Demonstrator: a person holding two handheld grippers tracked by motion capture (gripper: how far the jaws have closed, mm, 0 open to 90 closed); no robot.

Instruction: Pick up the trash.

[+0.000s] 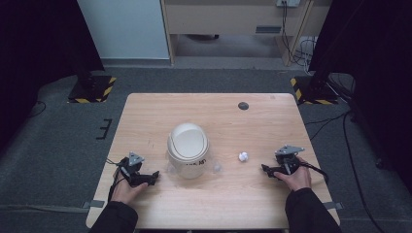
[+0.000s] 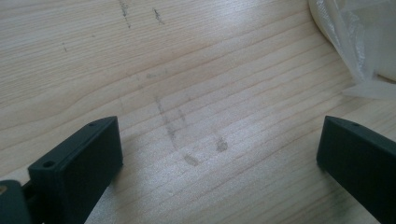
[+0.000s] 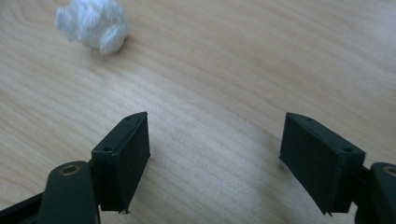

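Observation:
A small white bin with a domed swing lid [image 1: 188, 148] stands in the middle of the wooden table [image 1: 218, 116], lined with a clear plastic bag whose edge [image 2: 359, 42] lies in the left gripper view's top right corner. A crumpled white paper ball [image 1: 243, 156] [image 3: 93, 25] lies on the table to the right of the bin. My left gripper [image 1: 150, 177] [image 2: 219, 154] rests low on the table left of the bin, open and holding nothing. My right gripper [image 1: 268, 170] [image 3: 215, 154] sits right of the paper ball, open, with bare wood between its jaws.
A dark round spot [image 1: 243, 105] marks the table's far side. Around the table lies grey carpet, with black stands on striped bases [image 1: 91, 87] at the back left and back right, and cables [image 1: 340, 121] on the floor at right.

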